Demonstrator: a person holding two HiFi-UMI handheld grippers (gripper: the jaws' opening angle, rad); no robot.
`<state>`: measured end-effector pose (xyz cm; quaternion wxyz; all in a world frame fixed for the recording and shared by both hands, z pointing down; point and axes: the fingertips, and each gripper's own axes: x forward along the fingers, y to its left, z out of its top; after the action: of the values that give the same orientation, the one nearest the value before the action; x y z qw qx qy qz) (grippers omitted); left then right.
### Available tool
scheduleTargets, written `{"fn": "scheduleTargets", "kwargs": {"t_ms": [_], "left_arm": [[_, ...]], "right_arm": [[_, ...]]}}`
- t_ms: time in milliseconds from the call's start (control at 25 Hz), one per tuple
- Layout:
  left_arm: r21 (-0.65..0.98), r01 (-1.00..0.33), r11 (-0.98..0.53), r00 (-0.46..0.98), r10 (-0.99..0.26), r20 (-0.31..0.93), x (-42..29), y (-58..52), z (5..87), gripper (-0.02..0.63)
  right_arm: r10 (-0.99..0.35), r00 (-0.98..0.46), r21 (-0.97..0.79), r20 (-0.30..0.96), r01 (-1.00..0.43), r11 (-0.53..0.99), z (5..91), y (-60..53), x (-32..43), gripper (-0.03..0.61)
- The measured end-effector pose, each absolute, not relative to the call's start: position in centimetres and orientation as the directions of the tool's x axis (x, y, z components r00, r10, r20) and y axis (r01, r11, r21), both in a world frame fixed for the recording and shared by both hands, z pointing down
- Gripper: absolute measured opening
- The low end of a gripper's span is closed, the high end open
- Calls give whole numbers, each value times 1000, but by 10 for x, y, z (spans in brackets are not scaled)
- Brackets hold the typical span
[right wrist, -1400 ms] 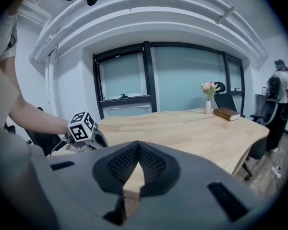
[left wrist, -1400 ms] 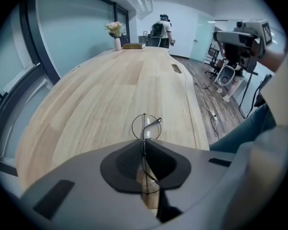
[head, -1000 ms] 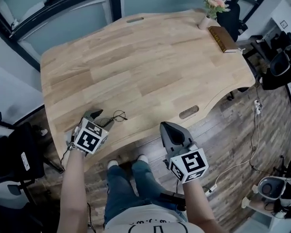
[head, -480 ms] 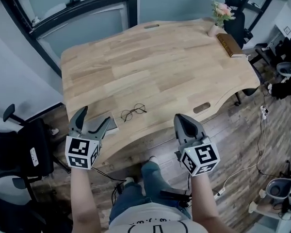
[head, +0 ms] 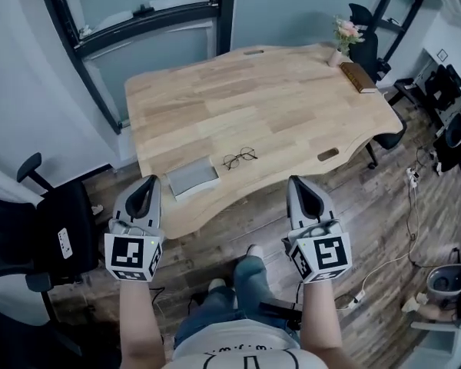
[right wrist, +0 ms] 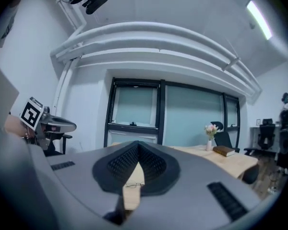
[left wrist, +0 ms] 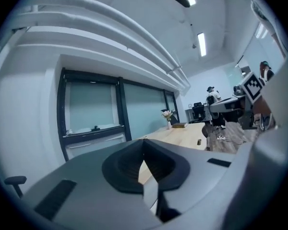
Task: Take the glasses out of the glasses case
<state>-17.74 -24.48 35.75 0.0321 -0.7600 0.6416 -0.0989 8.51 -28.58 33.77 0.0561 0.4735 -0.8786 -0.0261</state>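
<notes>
The glasses [head: 240,158] lie on the wooden table [head: 292,98] just beside the grey case [head: 192,177], so the job looks finished to me. That would explain why the left gripper [head: 148,184] and right gripper [head: 301,183] hang short of the table's near edge, both pinched fully together with nothing in them.

A pale wooden bench [head: 276,106] carries four things: a grey case [head: 192,177] near the front edge, glasses [head: 240,158] just beside it, and, at the far corner, a book [head: 358,77] and a vase of flowers [head: 339,48].
</notes>
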Motion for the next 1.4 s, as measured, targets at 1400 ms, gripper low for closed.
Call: {"fn": "scheduleTargets", "kwargs": {"t_ms": [1400], "left_arm": [[-202,-978,-50,71,-993,-99,-166,-164,261,15]], "right_arm": [[-798,-591,261,-116,-794,550,243,-198,93,12]]}}
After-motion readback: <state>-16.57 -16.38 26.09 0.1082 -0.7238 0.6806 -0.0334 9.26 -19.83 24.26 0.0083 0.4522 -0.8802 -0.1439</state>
